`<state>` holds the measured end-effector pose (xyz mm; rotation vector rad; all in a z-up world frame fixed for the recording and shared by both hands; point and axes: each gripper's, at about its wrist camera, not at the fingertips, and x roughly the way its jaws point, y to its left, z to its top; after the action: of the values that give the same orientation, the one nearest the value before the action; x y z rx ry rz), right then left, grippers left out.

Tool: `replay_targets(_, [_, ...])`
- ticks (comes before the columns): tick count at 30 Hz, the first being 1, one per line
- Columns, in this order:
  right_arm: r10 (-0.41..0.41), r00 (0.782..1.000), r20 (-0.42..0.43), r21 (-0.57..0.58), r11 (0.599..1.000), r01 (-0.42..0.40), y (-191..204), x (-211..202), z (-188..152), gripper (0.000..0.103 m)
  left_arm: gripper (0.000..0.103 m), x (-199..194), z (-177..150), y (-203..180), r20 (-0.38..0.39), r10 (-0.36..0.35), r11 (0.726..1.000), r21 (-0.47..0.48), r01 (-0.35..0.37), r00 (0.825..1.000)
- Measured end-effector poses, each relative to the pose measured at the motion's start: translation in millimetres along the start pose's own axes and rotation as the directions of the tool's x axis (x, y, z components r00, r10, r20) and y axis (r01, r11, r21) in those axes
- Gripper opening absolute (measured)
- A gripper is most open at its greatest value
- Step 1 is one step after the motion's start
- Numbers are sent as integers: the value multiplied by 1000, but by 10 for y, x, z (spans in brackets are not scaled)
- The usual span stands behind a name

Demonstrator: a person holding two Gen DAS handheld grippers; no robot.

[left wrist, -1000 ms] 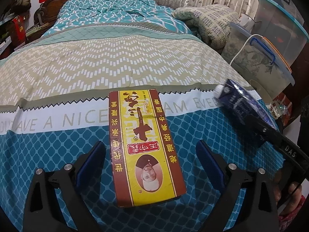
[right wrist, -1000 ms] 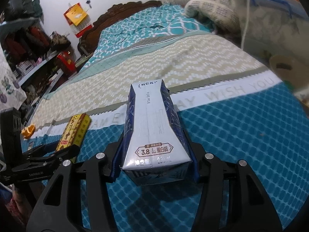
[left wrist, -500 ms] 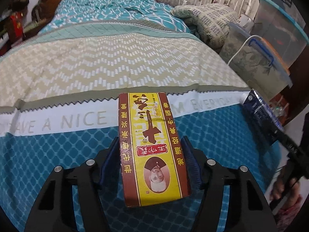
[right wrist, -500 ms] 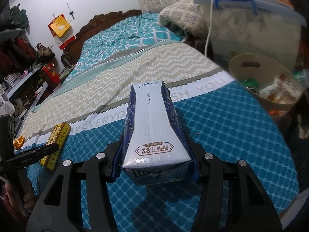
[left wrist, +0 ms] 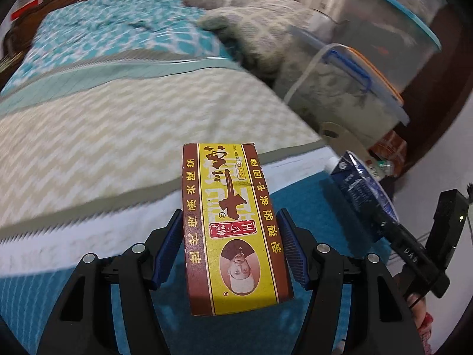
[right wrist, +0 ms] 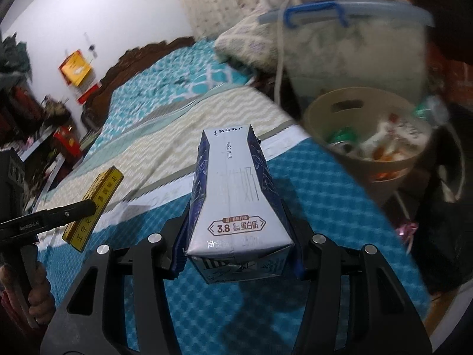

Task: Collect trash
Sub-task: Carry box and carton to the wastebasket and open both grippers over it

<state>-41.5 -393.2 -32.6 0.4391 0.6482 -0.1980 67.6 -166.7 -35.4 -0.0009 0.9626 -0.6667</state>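
Observation:
My left gripper [left wrist: 229, 222] is shut on a yellow and brown carton [left wrist: 233, 224], held above the bed. The same carton [right wrist: 94, 207] shows at the left of the right wrist view. My right gripper [right wrist: 236, 219] is shut on a blue and white milk carton [right wrist: 236, 207], also lifted over the bed's blue corner; it shows in the left wrist view [left wrist: 360, 192] at the right. A beige trash bin [right wrist: 369, 162] with wrappers and a can inside stands on the floor beyond the bed's edge, ahead and right of the right gripper.
The bed [left wrist: 88, 124] with a teal and beige patterned cover fills both views. Clear storage boxes with blue handles [right wrist: 354, 47] stand behind the bin. A folded blanket [left wrist: 260, 35] lies at the bed's far right. Shelves with clutter [right wrist: 35, 124] are at the far left.
My left gripper closed on the yellow carton and lifted it, swinging right. My right gripper carried the milk carton right, toward the trash bin, which has come into closer view.

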Motion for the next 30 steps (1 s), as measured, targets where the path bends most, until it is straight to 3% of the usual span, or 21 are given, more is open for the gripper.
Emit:
replay_targets(9, [-124, 987, 98, 93, 989, 115, -686, -195, 396, 55, 60, 615, 580, -1048, -70, -128, 976, 169, 138, 989])
replay_targets(18, [-232, 969, 88, 113, 968, 222, -1233, 71, 1042, 55, 60, 1467, 1159, -1991, -190, -234, 938, 215, 273, 953])
replay_targets(23, [-228, 974, -13, 99, 969, 228, -1457, 373, 1323, 59, 64, 2020, 1303, -2237, -265, -262, 937, 159, 310, 928])
replay_targets(24, [-246, 968, -41, 113, 962, 249, -1518, 441, 1350, 61, 76, 2128, 1328, -2224, -275, -260, 944, 130, 304, 926])
replay_targets(28, [-230, 972, 40, 155, 963, 221, -1556, 327, 1300, 64, 80, 2258, 1377, -2062, -288, -280, 951, 47, 306, 916])
replay_targets(30, [-232, 966, 111, 165, 963, 212, -1482, 170, 1227, 66, 80, 2169, 1356, -1989, -262, -258, 955, 73, 286, 930])
